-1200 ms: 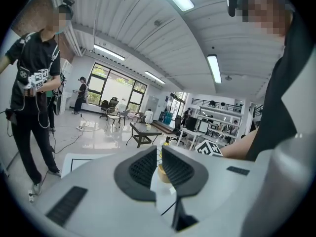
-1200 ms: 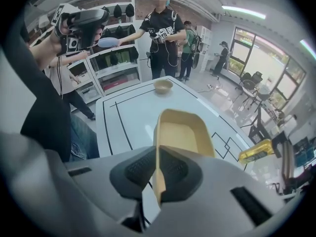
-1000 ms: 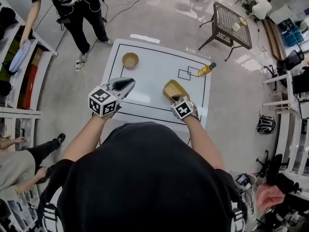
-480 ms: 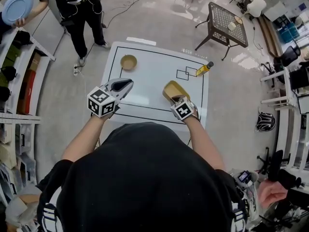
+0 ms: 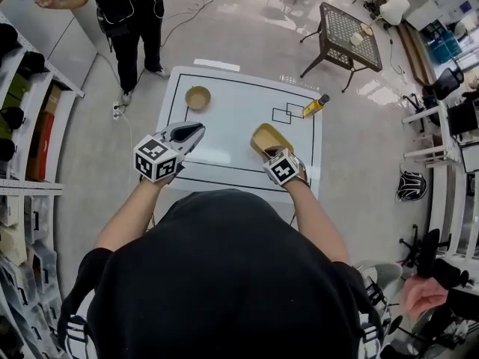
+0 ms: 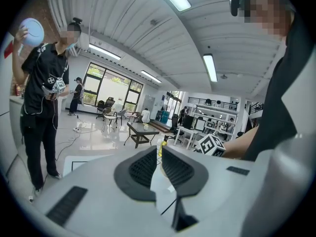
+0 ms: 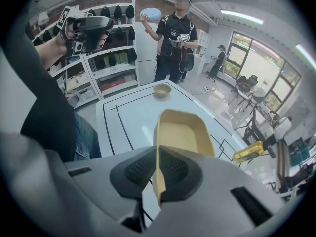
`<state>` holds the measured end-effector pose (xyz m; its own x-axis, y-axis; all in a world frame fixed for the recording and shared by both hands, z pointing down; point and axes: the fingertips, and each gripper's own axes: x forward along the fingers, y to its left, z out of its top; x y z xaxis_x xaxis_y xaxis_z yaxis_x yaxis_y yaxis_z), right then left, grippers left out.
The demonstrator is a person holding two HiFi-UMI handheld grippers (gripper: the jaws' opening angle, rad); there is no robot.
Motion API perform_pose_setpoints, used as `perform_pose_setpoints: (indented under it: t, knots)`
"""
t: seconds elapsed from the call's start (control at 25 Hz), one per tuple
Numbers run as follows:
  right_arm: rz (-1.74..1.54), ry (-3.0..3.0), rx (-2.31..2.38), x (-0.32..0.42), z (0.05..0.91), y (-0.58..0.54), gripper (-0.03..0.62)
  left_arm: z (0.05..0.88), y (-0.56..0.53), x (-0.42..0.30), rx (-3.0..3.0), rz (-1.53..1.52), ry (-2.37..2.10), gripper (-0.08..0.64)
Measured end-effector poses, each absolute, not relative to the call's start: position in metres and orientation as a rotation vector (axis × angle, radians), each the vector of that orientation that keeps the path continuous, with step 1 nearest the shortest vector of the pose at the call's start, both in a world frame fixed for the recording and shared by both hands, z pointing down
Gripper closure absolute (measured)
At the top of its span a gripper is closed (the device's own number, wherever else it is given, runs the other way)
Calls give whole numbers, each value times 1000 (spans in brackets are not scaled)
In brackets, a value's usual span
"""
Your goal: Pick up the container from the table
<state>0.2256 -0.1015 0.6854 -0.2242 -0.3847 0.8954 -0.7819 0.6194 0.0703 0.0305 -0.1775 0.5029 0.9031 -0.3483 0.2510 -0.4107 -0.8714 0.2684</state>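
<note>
A tan, scoop-shaped container [image 5: 271, 137] is at the near right of the white table [image 5: 239, 111]. My right gripper [image 5: 272, 154] is shut on its near rim. In the right gripper view the thin rim [image 7: 157, 174] is pinched between the dark pads and the container [image 7: 182, 132] extends away from the jaws. Whether it is off the table I cannot tell. My left gripper [image 5: 196, 129] hovers over the table's near left, its jaws together with nothing in them; in the left gripper view its pads [image 6: 143, 168] show only a narrow slit.
A small tan bowl [image 5: 198, 96] sits at the table's far left and a yellow bottle [image 5: 317, 106] lies at the far right by two drawn squares. A person stands beyond the table holding up a blue plate [image 7: 150, 14]. Shelves [image 5: 30, 126] line the left; a black mesh table [image 5: 348, 36] stands far right.
Both grippers and the container stay where they were. The person beyond the table has lifted the blue plate higher and shifted a little.
</note>
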Motion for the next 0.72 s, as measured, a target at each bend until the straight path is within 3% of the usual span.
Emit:
perform_pose_setpoints:
  t: [0.72]
  knots:
    - [483,-1841,959,233,675,-108,572,507,-178,35,2741,280,-547,526]
